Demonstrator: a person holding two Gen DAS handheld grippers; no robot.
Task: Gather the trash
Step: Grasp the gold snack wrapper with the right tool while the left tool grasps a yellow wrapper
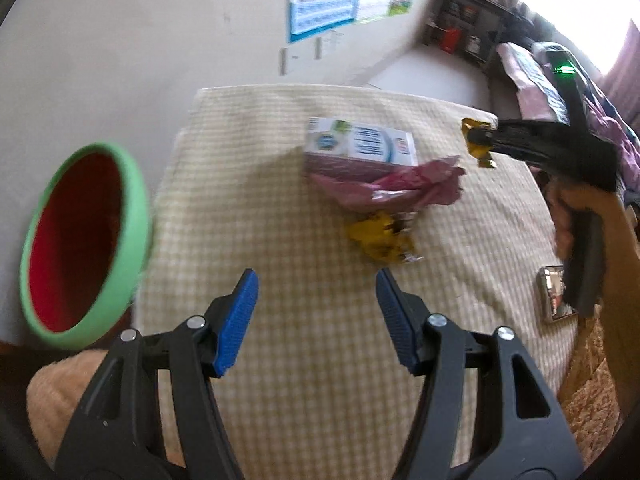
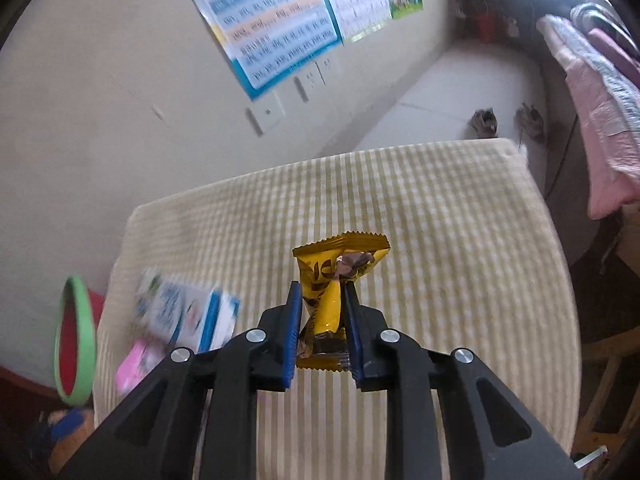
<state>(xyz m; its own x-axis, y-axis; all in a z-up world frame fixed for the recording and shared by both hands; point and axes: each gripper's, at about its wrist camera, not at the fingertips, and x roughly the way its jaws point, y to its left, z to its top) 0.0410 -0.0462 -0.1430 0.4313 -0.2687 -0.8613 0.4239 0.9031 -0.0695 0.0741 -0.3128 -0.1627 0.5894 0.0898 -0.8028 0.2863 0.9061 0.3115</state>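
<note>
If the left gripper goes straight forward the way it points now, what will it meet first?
Probably the checked cloth itself: the open left gripper points down at a bare patch. The crumpled yellow wrapper lies just beyond and slightly right, so it might be met first; depth is unclear.

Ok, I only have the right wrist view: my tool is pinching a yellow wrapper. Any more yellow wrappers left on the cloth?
Observer: Yes. The left wrist view shows a second yellow wrapper lying crumpled on the checked cloth, ahead of the left tool.
Operator: Is the left tool holding anything?
Observer: No, its jaws stand open with only cloth between them.
Operator: Anything hidden near my hand?
Observer: A shiny silver packet lies at the cloth's edge, just behind the hand gripping the right tool.
Operator: And the bin?
Observer: The green-rimmed red bin sits off the cloth's left side, its opening facing the left tool.
</note>
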